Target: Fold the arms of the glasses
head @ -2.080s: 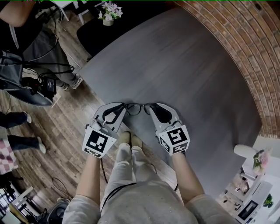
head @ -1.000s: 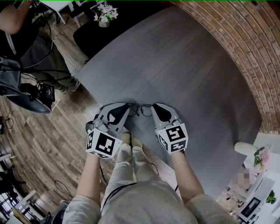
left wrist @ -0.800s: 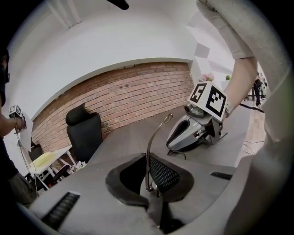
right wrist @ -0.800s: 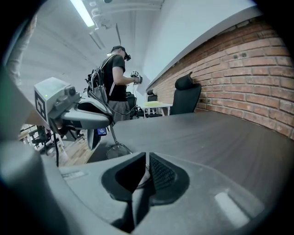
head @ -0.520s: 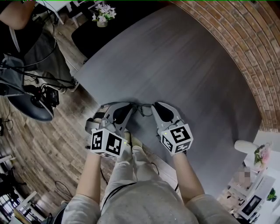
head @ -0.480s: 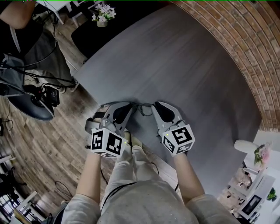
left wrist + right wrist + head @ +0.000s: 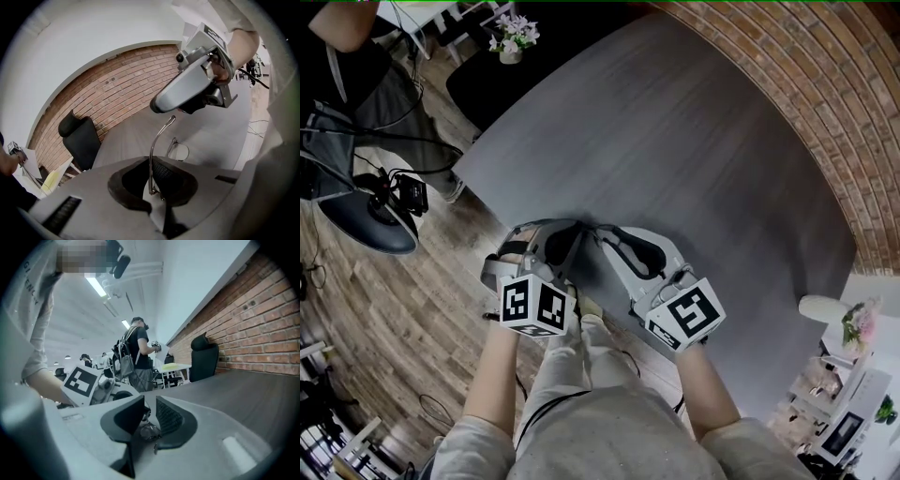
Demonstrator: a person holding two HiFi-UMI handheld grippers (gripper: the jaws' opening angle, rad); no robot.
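The thin metal glasses hang just above the near edge of the grey table. My left gripper is shut on them. In the left gripper view one glasses arm rises out of the left gripper, and a lens hangs beyond it. My right gripper hovers close over the glasses from the right and shows in the left gripper view as the right gripper. Its jaws are opening and press on nothing. In its own view, a lens shows below the gap of the right gripper.
A curved brick wall borders the table's far and right side. A black office chair stands by that wall. A flower pot, a standing person and cables lie on the wooden floor to the left.
My right gripper has opened, let go of the glasses and risen above them. The left gripper has rolled a little and keeps its hold.
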